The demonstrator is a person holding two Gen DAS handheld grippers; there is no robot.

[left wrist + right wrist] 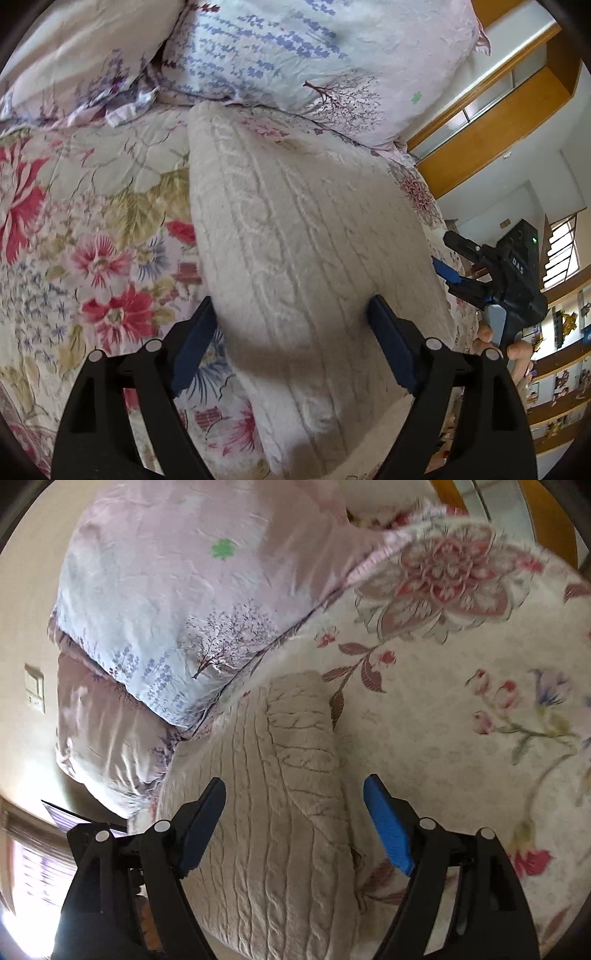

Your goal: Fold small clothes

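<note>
A beige cable-knit garment [295, 221] lies folded in a long strip on the floral quilt [92, 221]. My left gripper [291, 302] hovers open over its near end; one pad is beside the garment's left edge and the other is above the knit, neither pressing on it. In the right wrist view the same garment [277, 738] runs away from me, and my right gripper [294, 782] stands open above its right edge with nothing pinched. The right gripper [452, 258] also shows at the right of the left wrist view, open, held by a person's hand [487, 336].
Two pillows lie at the head of the bed, one with blue sprigs [295, 55] [166, 590] and a pinkish one [74, 48] [103, 738]. The quilt [461, 720] spreads to the right. A wooden cupboard [498, 129] and shelves [561, 369] stand beyond the bed.
</note>
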